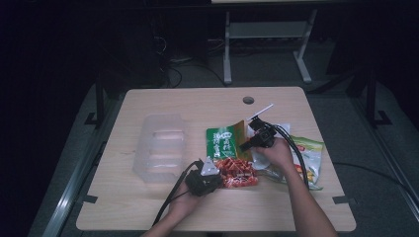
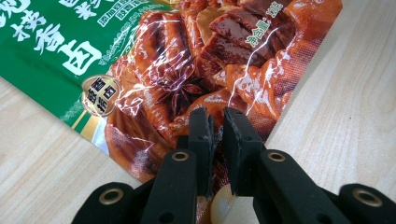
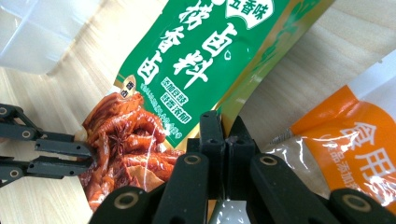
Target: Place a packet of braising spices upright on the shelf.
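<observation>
Spice packet point(image 1: 230, 157), near the worktop's point(image 1: 148, 207) front edge, is clamped by both the left gripper point(image 2: 215, 122) and the right gripper point(image 3: 223, 127). Next, probably lift it together toward the clear tray point(image 1: 160, 145).

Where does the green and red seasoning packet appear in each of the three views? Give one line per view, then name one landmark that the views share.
High view: the seasoning packet lies mid-table, between the two hands.
Left gripper view: it spans the top and centre, its red end pinched in the left gripper.
Right gripper view: it runs from top centre to lower left, its edge pinched in the right gripper.
Shared landmark: the pale wooden table.
</observation>
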A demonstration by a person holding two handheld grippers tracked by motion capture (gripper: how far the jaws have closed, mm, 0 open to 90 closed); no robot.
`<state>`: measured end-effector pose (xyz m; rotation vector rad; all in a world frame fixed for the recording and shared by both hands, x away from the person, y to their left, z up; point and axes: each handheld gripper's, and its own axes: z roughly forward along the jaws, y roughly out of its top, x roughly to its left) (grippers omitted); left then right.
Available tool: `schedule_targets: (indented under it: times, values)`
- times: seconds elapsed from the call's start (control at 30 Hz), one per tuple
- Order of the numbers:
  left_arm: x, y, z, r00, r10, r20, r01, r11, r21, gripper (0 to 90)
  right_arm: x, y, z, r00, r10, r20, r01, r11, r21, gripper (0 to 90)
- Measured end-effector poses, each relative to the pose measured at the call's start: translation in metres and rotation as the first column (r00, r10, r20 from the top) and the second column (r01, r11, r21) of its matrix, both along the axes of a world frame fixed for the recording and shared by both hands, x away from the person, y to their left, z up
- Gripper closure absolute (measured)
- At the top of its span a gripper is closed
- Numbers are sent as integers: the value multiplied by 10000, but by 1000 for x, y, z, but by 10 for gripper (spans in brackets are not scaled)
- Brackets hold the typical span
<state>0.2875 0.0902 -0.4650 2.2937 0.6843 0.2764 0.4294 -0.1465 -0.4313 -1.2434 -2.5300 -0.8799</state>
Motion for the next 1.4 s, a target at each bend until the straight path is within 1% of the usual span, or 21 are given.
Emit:
schedule_targets:
  times: [0.1,0.17,0.27,0.33,0.43,0.47,0.5,0.53,0.7,0.8,0.9,0.97,1.03,1.07,1.1,1.13,1.23,1.27,1.33,1.37,1.4]
  values:
    - [-2,-1,0,9997,-60,219,56,9998,199,808,-2,0,2,10000,-9,91,9,10000,37,891]
    - [-1,-1,1,9997,-54,229,47,9996,270,800,-4,1,4,9998,16,209,-16,10000,5,893]
    - [-1,-1,1,9998,69,164,-71,9999,124,765,-6,-1,9,9994,63,345,-70,9998,200,894]
    - [0,0,1,10000,49,3,-49,10000,-24,737,-8,-2,12,9989,85,468,-102,9992,374,894]
    - [0,1,2,10000,47,-78,-48,9999,-155,732,-11,-4,18,9975,204,678,-241,9983,531,894]
    - [0,1,2,9998,99,-158,-103,9997,-235,730,-13,-5,19,9964,246,813,-296,9977,607,894]
    - [2,2,3,9999,48,-94,-50,9996,-274,724,-14,-6,21,9950,277,957,-348,9967,727,895]
    - [2,3,4,9999,39,-122,-43,9995,-308,717,-17,-7,22,9942,153,1069,-250,9956,900,895]
    - [5,8,7,9990,241,-364,-273,9955,-911,649,-25,-16,23,9894,219,1436,-355,9950,930,896]
    - [8,12,9,9969,423,-669,-513,9889,-1392,597,-31,-24,27,9875,167,1569,-347,9930,1126,896]
    - [10,15,11,9951,586,-800,-711,9837,-1649,515,-38,-28,34,9836,170,1796,-392,9919,1208,896]
    - [11,15,13,9936,756,-842,-908,9765,-1952,428,-45,-31,42,9761,310,2149,-596,9900,1279,896]
    - [10,14,14,9939,801,-762,-939,9752,-2004,341,-53,-33,50,9660,464,2543,-845,9864,1412,896]
    - [11,14,14,9953,731,-637,-842,9777,-1925,323,-56,-33,53,9621,523,2675,-933,9853,1429,896]
    - [10,12,13,9937,845,-739,-978,9748,-2006,297,-62,-33,58,9553,636,2886,-1063,9852,1347,896]
    - [11,12,13,9931,845,-807,-991,9751,-1982,273,-65,-34,60,9495,713,3056,-1163,9844,1319,896]
    - [15,12,10,9838,1090,-1424,-1414,9598,-2424,254,-74,-37,65,9314,903,3527,-1481,9789,1405,896]
    - [18,12,8,9774,1131,-1786,-1591,9497,-2697,256,-77,-39,66,9295,927,3569,-1527,9778,1437,896]
    - [22,12,5,9671,1168,-2260,-1838,9349,-3036,272,-81,-43,65,9238,975,3702,-1660,9734,1580,896]
    - [24,12,3,9646,1097,-2400,-1850,9296,-3188,280,-83,-46,64,9216,987,3754,-1717,9710,1664,897]
    - [27,12,2,9625,984,-2527,-1820,9252,-3329,290,-84,-48,63,9229,973,3724,-1769,9666,1857,897]
